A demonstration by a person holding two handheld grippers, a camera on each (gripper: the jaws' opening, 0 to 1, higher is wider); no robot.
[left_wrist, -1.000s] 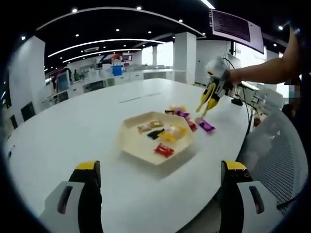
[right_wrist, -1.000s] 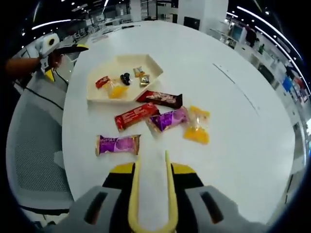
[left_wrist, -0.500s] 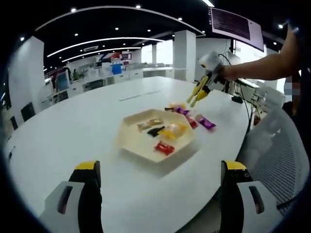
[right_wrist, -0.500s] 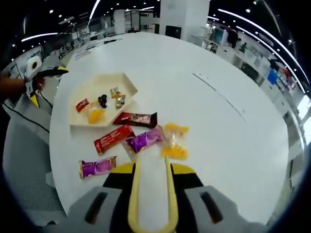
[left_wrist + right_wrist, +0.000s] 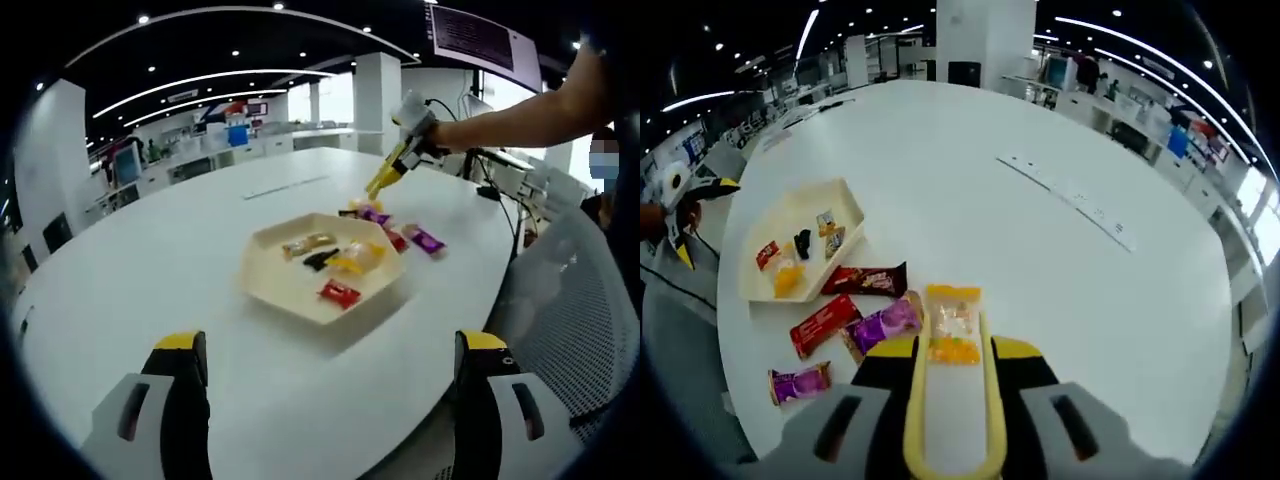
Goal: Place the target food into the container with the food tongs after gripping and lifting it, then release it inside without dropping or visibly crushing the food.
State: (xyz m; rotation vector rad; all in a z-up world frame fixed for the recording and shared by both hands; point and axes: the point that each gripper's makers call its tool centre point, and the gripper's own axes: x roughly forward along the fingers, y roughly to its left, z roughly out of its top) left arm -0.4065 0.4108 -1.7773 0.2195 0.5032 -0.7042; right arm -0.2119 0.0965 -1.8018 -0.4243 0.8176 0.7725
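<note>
My right gripper (image 5: pixel 952 345) jaws clamp the yellow food tongs (image 5: pixel 950 400), whose tips straddle the orange candy packet (image 5: pixel 954 324) on the tabletop (image 5: pixel 1040 250); my left gripper (image 5: pixel 325 400) jaws stand released, tray (image 5: pixel 322 265) ahead between them.

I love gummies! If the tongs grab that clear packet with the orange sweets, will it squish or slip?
The clear packet looks like thin, glossy film, so it may slip between the yellow tongs. It lies flat on the table, so it probably flops when lifted. The sweets inside seem small and light.
</note>
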